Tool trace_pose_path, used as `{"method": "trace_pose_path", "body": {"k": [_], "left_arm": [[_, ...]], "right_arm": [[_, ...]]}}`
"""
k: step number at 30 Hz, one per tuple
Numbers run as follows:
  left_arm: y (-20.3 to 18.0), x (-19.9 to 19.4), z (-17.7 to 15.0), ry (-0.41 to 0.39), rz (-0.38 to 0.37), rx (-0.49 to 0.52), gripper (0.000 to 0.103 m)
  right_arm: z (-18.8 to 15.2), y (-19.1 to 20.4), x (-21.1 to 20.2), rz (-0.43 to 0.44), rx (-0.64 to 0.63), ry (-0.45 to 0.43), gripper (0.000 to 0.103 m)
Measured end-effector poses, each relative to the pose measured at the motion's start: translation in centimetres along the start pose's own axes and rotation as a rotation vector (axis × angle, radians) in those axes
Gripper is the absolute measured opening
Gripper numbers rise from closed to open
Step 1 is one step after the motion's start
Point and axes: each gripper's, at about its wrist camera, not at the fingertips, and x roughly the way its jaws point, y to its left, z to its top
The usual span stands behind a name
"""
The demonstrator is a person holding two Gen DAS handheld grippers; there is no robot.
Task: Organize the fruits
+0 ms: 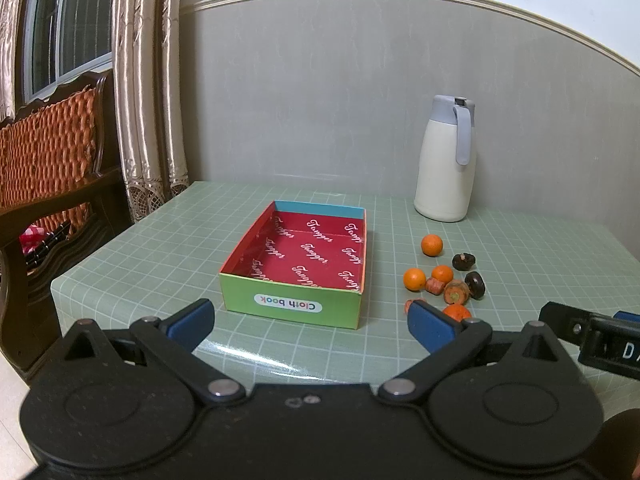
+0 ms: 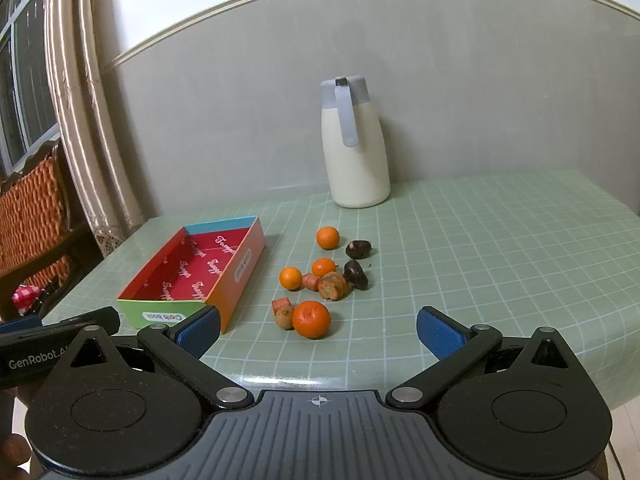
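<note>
We are logging a box (image 1: 294, 268) lying with its long axis running away from us, short labelled end nearest, sitting just ahead of our left gripper (image 1: 310, 322); oranges (image 2: 311, 319) are lying to its right, ahead of our right gripper (image 2: 318, 330). Both grippers are gaping wide, holding and touching nothing.

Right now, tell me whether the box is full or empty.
Empty: the box shows only its bare red printed floor, and the fruits all lie on the table beside it.
</note>
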Motion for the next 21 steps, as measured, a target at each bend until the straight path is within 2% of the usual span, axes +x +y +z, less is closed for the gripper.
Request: {"method": "trace_pose_path", "body": {"k": [12, 21], "left_arm": [[-0.5, 0.3, -0.2, 0.0, 0.001, 0.027, 0.097], [-2.5, 1.8, -0.6, -0.015, -0.02, 0.13, 0.097]], "right_arm": [[0.0, -1.0, 0.1, -0.019, 0.019, -0.016, 0.103], [-0.4, -3.6, 1.3, -0.074, 0.056, -0.032, 0.103]]}}
